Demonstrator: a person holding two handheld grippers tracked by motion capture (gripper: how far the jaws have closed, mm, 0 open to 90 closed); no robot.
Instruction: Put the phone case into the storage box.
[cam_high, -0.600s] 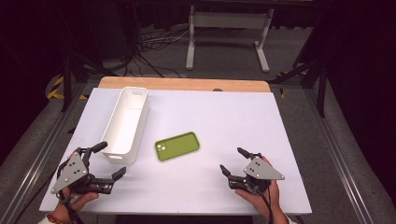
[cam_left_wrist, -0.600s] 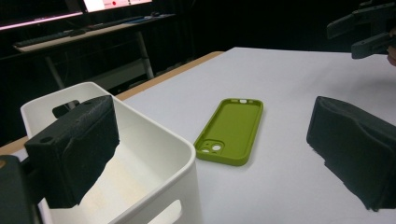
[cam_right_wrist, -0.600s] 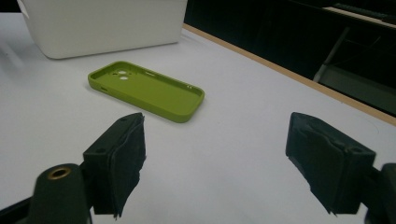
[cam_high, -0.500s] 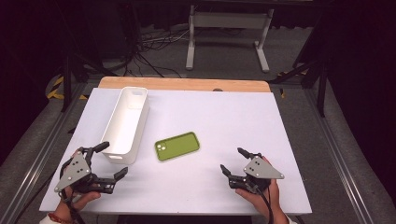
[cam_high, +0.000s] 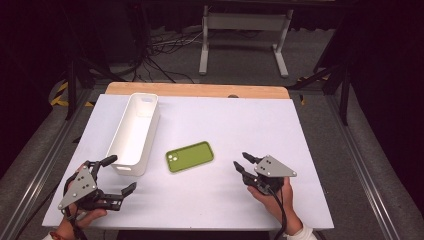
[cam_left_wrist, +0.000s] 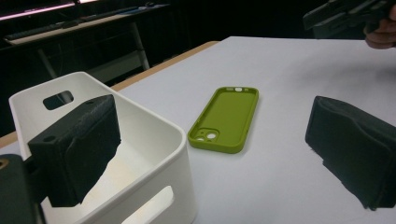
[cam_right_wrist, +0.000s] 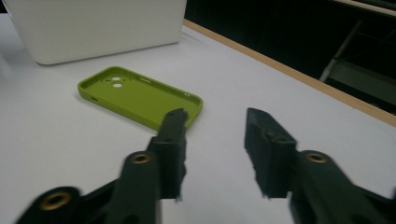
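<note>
A lime-green phone case (cam_high: 190, 156) lies flat, hollow side up, in the middle of the white table (cam_high: 225, 120). Left of it stands a long white bin (cam_high: 135, 132) with nothing in it. My left gripper (cam_high: 118, 175) is at the front left, just short of the bin's near end, jaws wide open and nothing between them. In the left gripper view (cam_left_wrist: 212, 126) one pad (cam_left_wrist: 79, 149) hangs over the bin (cam_left_wrist: 140, 154) and the case (cam_left_wrist: 226, 119) lies ahead. My right gripper (cam_high: 241, 161) is open and bare, pointing at the case (cam_right_wrist: 135, 95) from its right (cam_right_wrist: 215, 119).
A wooden strip (cam_high: 200, 90) runs along the table's far edge. Beyond it are a metal stand (cam_high: 245, 30) and cables on the dark floor. Bare white tabletop stretches behind and to the right of the case.
My right gripper has moved a little forward and left, closer to the phone case. The left gripper, the case and the bin have stayed where they were.
</note>
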